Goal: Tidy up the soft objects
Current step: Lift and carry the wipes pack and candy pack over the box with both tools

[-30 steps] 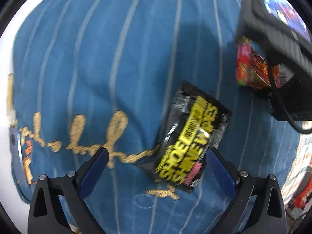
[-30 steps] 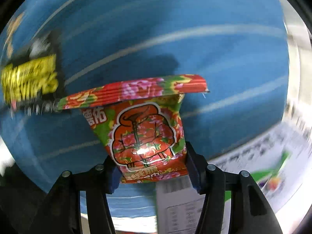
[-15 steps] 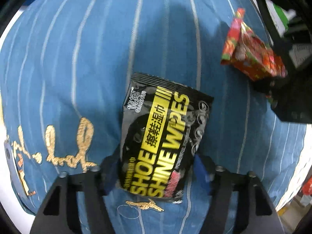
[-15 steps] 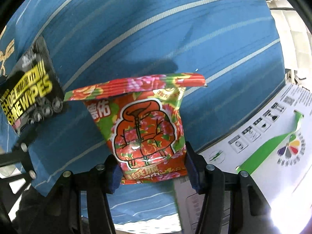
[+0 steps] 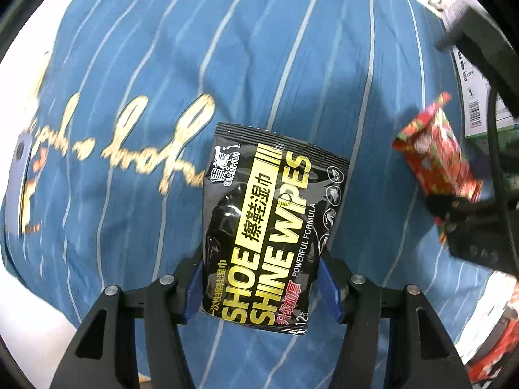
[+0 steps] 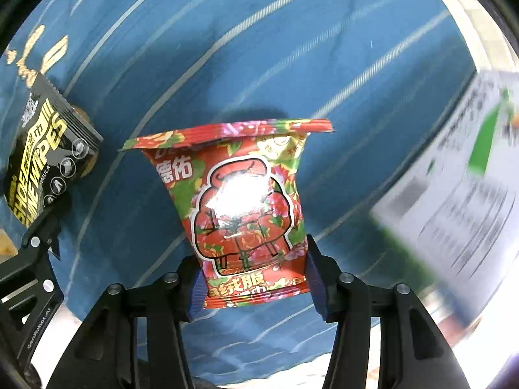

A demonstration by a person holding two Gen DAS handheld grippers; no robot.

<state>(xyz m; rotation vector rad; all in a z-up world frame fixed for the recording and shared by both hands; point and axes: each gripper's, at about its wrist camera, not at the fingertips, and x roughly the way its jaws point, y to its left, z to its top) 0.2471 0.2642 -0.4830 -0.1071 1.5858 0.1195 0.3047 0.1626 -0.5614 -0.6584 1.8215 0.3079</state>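
My left gripper (image 5: 261, 287) is shut on a black and yellow "Shoe Shine Wipes" pack (image 5: 269, 214), held above a blue striped cushion (image 5: 162, 64) with gold script. The pack also shows at the left of the right wrist view (image 6: 45, 162). My right gripper (image 6: 256, 287) is shut on a red floral wipes pack (image 6: 243, 207), held above the same cushion (image 6: 292, 48). That red pack shows at the right of the left wrist view (image 5: 438, 152), with the right gripper's black body below it.
A white printed box with a green mark (image 6: 460, 178) lies to the right of the cushion, blurred. It shows at the top right of the left wrist view (image 5: 470, 97). More red packaging (image 5: 496, 356) sits at the lower right edge.
My left gripper closed around the black wipes pack and lifted it off the cushion. My right gripper kept hold of the red pack and shifted relative to the cushion.
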